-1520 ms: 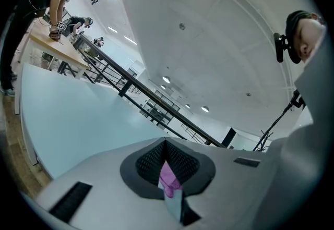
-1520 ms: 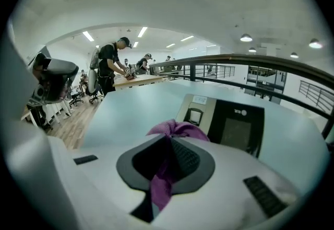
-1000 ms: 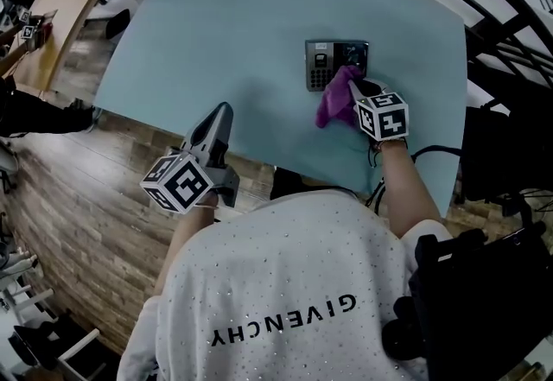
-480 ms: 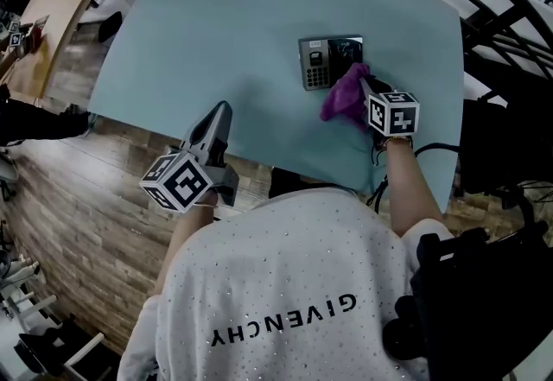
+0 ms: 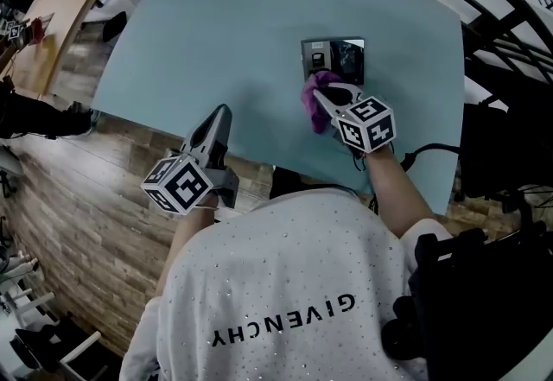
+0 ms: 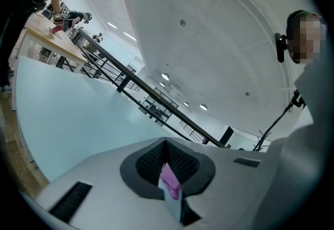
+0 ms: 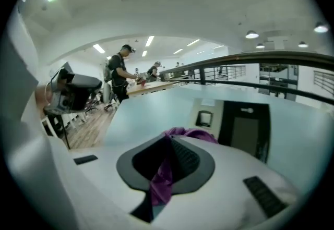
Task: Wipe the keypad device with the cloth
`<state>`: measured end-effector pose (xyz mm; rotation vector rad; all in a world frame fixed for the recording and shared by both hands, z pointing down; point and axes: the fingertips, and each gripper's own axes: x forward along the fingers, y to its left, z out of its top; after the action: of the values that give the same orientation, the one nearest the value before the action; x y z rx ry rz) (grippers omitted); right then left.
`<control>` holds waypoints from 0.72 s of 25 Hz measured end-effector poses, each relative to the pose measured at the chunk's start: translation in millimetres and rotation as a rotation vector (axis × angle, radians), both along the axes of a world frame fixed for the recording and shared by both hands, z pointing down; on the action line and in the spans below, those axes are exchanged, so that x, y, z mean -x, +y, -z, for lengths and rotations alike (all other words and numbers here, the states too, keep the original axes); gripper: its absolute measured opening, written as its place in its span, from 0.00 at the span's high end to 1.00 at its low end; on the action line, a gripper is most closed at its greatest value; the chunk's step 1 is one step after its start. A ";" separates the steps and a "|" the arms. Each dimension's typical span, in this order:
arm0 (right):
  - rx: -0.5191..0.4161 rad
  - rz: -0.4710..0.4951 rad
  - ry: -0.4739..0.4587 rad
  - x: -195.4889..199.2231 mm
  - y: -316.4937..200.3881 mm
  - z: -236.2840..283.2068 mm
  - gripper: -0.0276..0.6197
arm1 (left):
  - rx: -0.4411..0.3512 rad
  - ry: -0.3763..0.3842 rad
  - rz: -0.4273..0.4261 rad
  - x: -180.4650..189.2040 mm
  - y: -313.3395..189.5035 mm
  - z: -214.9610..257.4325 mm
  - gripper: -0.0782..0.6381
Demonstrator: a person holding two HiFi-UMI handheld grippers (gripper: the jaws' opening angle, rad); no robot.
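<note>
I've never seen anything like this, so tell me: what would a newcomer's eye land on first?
Most likely the purple cloth, bright against the pale blue table. It is pinched in the right tongs and lies over the lower part of the keypad device, right of the table's middle. Next come the black-and-white marker cubes on both tongs, with the left tongs hovering shut by the near edge.

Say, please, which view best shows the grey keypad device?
Head view: the grey rectangular keypad device, seen from above, near part under the purple cloth. The right gripper view shows it obliquely past the jaws; the left gripper view misses it.
</note>
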<state>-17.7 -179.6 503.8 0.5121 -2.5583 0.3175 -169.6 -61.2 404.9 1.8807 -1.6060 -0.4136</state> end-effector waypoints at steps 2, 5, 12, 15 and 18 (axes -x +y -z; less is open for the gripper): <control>-0.056 0.106 0.089 13.6 19.4 -12.0 0.92 | 0.001 0.000 0.008 3.6 3.3 0.9 0.89; -0.156 0.180 0.228 15.9 24.9 -28.8 0.92 | -0.001 -0.005 0.019 9.8 7.2 3.3 0.89; -0.074 -0.041 0.270 -31.8 -15.6 -42.6 0.91 | -0.012 -0.006 0.040 9.0 9.8 6.8 0.89; -0.047 -0.144 0.266 -54.3 -32.0 -43.3 0.92 | -0.017 -0.007 0.033 8.0 8.9 7.6 0.89; -0.011 -0.243 0.245 -75.1 -47.3 -43.8 0.91 | -0.023 -0.004 0.036 8.9 8.6 8.3 0.89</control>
<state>57.4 -226.9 547.6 0.8160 -2.2654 0.3048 -178.6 -52.6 396.6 1.8733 -1.6468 -0.4461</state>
